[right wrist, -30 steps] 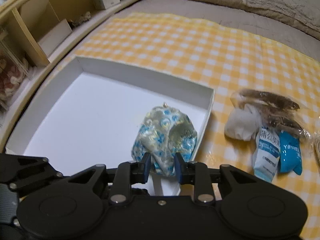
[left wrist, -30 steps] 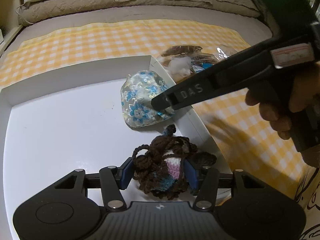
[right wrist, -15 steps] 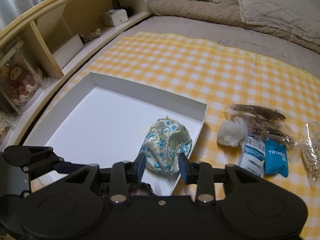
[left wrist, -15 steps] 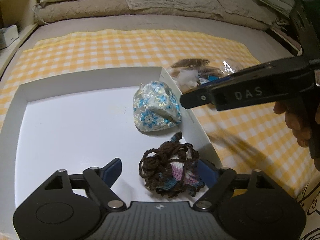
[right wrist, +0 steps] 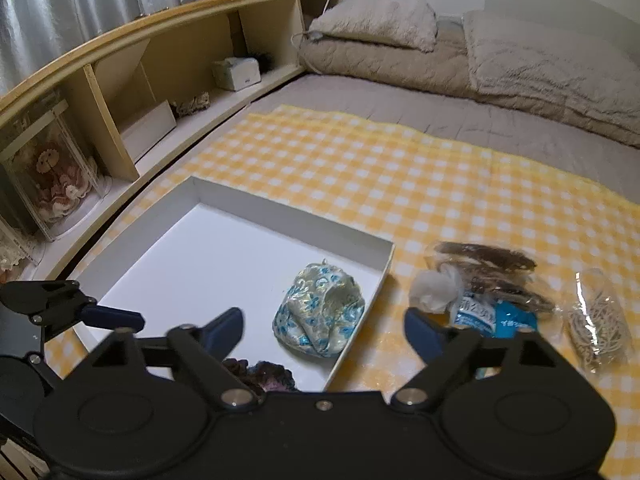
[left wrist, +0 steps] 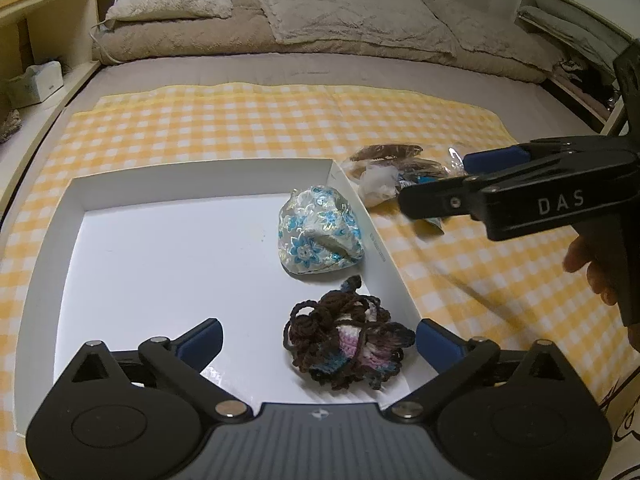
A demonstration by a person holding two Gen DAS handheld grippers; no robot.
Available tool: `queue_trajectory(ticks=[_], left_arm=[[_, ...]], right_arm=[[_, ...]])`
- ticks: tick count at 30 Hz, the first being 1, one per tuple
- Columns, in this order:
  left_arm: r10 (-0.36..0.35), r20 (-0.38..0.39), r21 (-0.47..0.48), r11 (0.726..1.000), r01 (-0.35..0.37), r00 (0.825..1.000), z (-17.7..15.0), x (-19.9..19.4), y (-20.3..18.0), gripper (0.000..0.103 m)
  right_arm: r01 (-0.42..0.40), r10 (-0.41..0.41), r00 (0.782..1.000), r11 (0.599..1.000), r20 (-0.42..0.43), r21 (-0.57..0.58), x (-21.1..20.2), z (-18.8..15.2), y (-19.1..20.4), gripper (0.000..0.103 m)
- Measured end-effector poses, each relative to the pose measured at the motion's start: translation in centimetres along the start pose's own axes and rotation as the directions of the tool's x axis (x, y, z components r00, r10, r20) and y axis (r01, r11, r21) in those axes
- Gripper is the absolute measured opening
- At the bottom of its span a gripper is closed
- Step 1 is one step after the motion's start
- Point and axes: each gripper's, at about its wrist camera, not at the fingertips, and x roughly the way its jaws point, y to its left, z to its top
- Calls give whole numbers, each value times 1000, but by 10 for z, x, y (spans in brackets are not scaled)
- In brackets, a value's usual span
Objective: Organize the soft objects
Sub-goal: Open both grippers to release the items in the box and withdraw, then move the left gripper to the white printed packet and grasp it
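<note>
A shallow white tray (left wrist: pixel 200 176) lies on a yellow checked cloth (left wrist: pixel 248 120). In its right part are a blue-flowered fabric pouch (left wrist: pixel 320 236) and, nearer me, a brown and pink crocheted piece (left wrist: pixel 344 344). My left gripper (left wrist: pixel 320 342) hangs over the crocheted piece. Its jaws are opening, and the pads stand well apart from the yarn on both sides. My right gripper (left wrist: pixel 440 180) hovers over the tray's right rim, held by a hand (left wrist: pixel 596 272). Its jaws are opening too, with nothing in them. In the right wrist view the pouch (right wrist: pixel 320 316) lies loose below the right gripper (right wrist: pixel 324 328).
Right of the tray, on the cloth, lie a white fluffy bundle (right wrist: pixel 434 290), blue and white packets (right wrist: pixel 492 316), a clear bag of brown pieces (right wrist: pixel 488 264) and a clear bag of beige string (right wrist: pixel 600 320). Pillows (left wrist: pixel 352 12) fill the back. A wooden shelf (right wrist: pixel 120 120) runs along the left.
Both grippers went from shut to wide open. The left let go of the crocheted piece and the right let go of the pouch. Both have risen and drawn back from the tray.
</note>
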Motion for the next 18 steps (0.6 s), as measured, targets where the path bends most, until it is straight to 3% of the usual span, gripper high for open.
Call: queue_trajectory(ticks=[3,18], left_arm=[[11,11,3,1000,-11,1000,-2,-4,-3,103],[83,107,-74,994,-75,991,11,-28,-3,103]], right_arm=[[23,-24,999,1000,25,2,-7,-2,-1,103],[71,-75,993,996,86,48,-43,-9,-13,103]])
